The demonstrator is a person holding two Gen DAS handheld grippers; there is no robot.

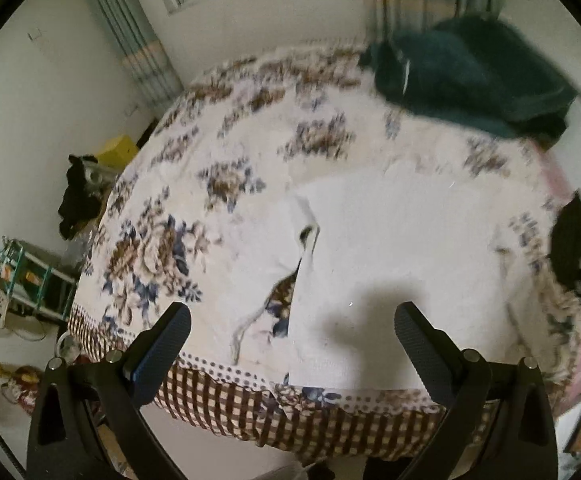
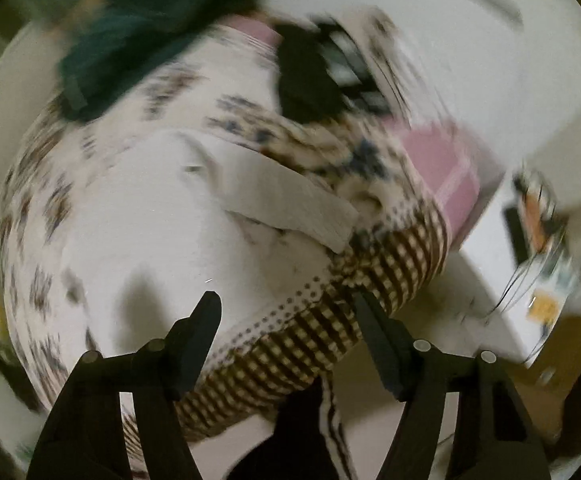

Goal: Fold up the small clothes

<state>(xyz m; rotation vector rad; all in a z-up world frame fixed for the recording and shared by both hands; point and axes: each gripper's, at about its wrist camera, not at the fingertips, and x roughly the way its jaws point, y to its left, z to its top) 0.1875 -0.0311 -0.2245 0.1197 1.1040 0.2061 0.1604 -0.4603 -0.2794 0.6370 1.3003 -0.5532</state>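
Note:
A white garment (image 1: 402,236) lies spread on the floral bedsheet (image 1: 194,168), reaching the near edge of the bed. Its left side is creased, with a sleeve-like flap (image 1: 306,248). My left gripper (image 1: 292,330) is open and empty, hovering just above the garment's near edge. In the blurred right wrist view the same white garment (image 2: 162,216) shows, with a folded sleeve (image 2: 290,204) lying across its right side. My right gripper (image 2: 288,312) is open and empty above the bed's checked border (image 2: 330,320).
A dark green garment (image 1: 478,76) lies at the bed's far right, and a black item (image 1: 574,240) at the right edge. A pink blanket (image 2: 442,168) hangs off the bed's corner. Left of the bed are a rack (image 1: 30,272), dark clothes (image 1: 78,196) and a yellow box (image 1: 116,150).

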